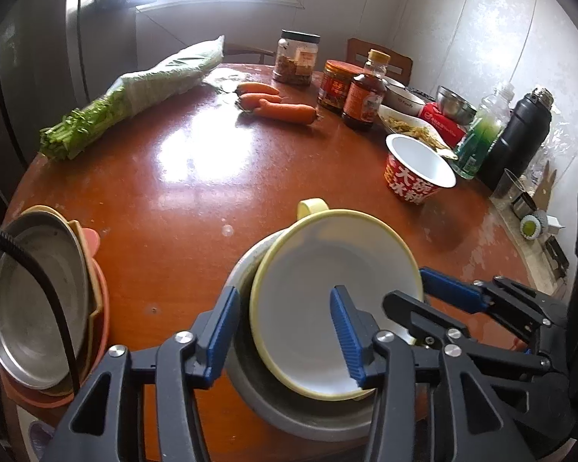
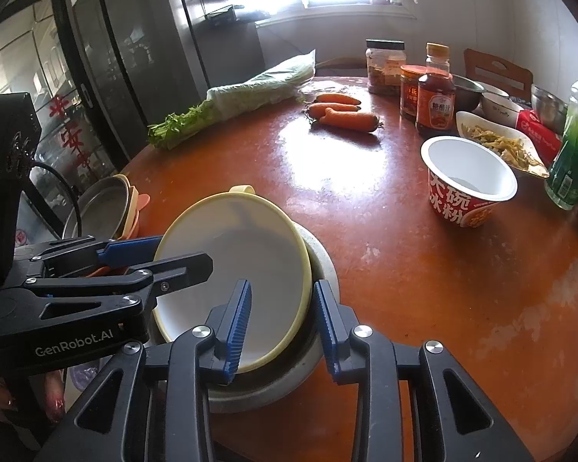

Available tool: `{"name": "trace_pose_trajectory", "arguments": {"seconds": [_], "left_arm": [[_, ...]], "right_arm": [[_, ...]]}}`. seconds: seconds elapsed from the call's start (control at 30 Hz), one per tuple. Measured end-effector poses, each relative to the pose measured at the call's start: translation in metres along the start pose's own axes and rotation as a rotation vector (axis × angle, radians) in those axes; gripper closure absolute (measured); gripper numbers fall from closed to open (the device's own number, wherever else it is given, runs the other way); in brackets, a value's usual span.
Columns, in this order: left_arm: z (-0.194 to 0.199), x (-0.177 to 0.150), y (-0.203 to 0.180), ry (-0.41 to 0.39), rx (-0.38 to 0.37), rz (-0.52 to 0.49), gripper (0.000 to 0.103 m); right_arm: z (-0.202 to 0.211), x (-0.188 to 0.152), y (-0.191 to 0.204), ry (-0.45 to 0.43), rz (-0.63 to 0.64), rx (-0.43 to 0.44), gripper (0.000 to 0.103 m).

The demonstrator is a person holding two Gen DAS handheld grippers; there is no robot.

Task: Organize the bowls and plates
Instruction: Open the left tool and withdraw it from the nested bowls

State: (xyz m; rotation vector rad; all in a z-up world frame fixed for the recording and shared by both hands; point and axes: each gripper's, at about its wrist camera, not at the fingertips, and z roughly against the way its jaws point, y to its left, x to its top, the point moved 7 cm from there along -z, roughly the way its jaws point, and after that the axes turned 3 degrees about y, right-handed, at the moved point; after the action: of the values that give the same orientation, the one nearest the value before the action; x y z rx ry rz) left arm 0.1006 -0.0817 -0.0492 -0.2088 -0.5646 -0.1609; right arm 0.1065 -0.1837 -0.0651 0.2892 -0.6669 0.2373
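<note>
My left gripper (image 1: 285,331) straddles the near-left rim of the yellow-rimmed bowl (image 1: 327,300), jaws spread, pads off the rim. My right gripper (image 2: 283,331) brackets the opposite rim, also parted and not pinching. The bowl sits tilted inside a grey metal bowl (image 1: 289,412) at lower centre of the glossy red-brown surface (image 1: 196,177), directly ahead of both grippers. It looks like smooth enamel with a small yellow handle. The plate stack (image 1: 38,300) lies at left, nearer my left gripper.

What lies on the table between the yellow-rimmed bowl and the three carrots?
Nothing: in both wrist views only bare, shiny red-brown table lies between the yellow-rimmed bowl and the carrots.
</note>
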Motion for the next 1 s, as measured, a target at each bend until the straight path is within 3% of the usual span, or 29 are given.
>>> {"name": "trace_pose_trajectory", "arguments": {"seconds": [0.07, 0.17, 0.5, 0.57, 0.63, 0.87, 1.0], "left_arm": [[0.002, 0.001, 0.003, -0.005, 0.007, 0.006, 0.043], [0.005, 0.003, 0.003, -0.018, -0.001, 0.011, 0.040], [0.015, 0.012, -0.006, -0.062, -0.015, -0.002, 0.036], [0.017, 0.014, -0.008, -0.070, -0.034, -0.001, 0.029], [0.020, 0.017, -0.012, -0.082, -0.046, -0.004, 0.028], [0.023, 0.029, -0.023, -0.109, -0.042, -0.012, 0.022], [0.028, 0.039, -0.029, -0.135, -0.016, -0.030, 0.021]], "right_arm": [[0.001, 0.001, -0.003, 0.000, -0.005, -0.015, 0.058], [0.004, 0.002, -0.008, -0.007, -0.027, -0.003, 0.053], [0.013, 0.003, -0.021, -0.020, -0.058, -0.009, 0.046], [0.015, 0.004, -0.022, -0.023, -0.062, -0.012, 0.045], [0.015, 0.004, -0.022, -0.023, -0.056, -0.013, 0.043], [0.017, 0.006, -0.026, -0.032, -0.066, -0.014, 0.043], [0.021, 0.011, -0.033, -0.043, -0.077, -0.025, 0.036]]}}
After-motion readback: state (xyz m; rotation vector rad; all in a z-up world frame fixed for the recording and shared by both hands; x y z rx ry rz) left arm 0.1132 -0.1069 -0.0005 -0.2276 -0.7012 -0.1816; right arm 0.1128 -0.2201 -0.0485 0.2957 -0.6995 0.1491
